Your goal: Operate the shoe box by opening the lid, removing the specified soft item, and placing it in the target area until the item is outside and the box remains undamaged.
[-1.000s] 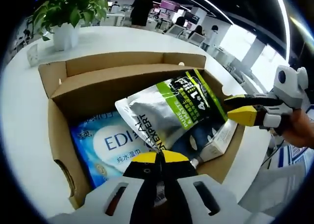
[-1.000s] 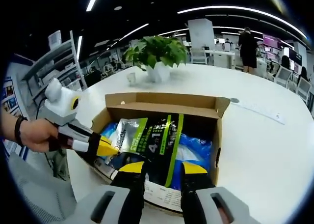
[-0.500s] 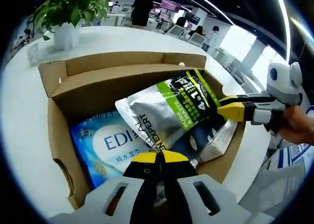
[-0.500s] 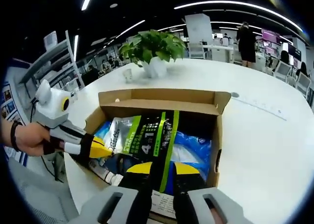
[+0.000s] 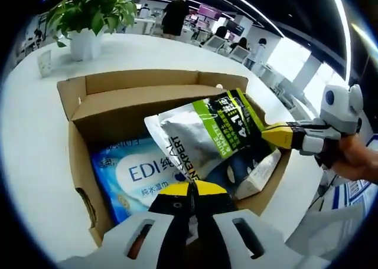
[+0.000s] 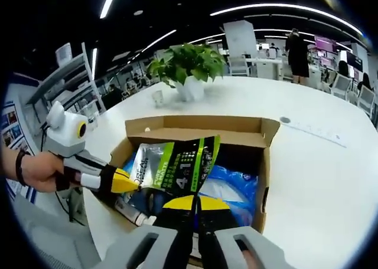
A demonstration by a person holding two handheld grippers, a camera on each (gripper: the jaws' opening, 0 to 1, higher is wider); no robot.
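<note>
Both grippers have their yellow-tipped jaws pressed together on the same soft item, a silver, green and black foil pouch (image 5: pixel 204 136) that is lifted partly out of the open cardboard shoe box (image 5: pixel 80 112). In the left gripper view the left gripper (image 5: pixel 190 189) has no gap between its jaws and pinches the pouch's near lower edge, while the right gripper (image 5: pixel 277 134) comes in from the right with its tip clamped on the pouch's far corner, a hand (image 5: pixel 354 160) behind it. In the right gripper view the right gripper (image 6: pixel 195 203) is likewise closed on the pouch's bottom edge, and the left gripper (image 6: pixel 121 180) reaches in from the left, its tip touching the pouch's side, held by a hand with a dark wristband (image 6: pixel 35 170). The pouch hangs tilted above the box's contents: a blue wet-wipe pack (image 5: pixel 139 174) lies flat on the box floor beneath it, and a small white carton (image 5: pixel 260 170) leans just beside the right wall. The box lid flap (image 5: pixel 139 98) stands folded back at the far side, so the top is open and the pouch's upper part rises above the side walls. The box sits on a broad white table (image 6: pixel 319 180) with bare surface around it; a potted green plant (image 6: pixel 188 65) stands well behind the box, with a small white cup (image 6: pixel 157 95) near it. Beyond is an office with ceiling light strips, desks and a standing person (image 6: pixel 297 48).
</note>
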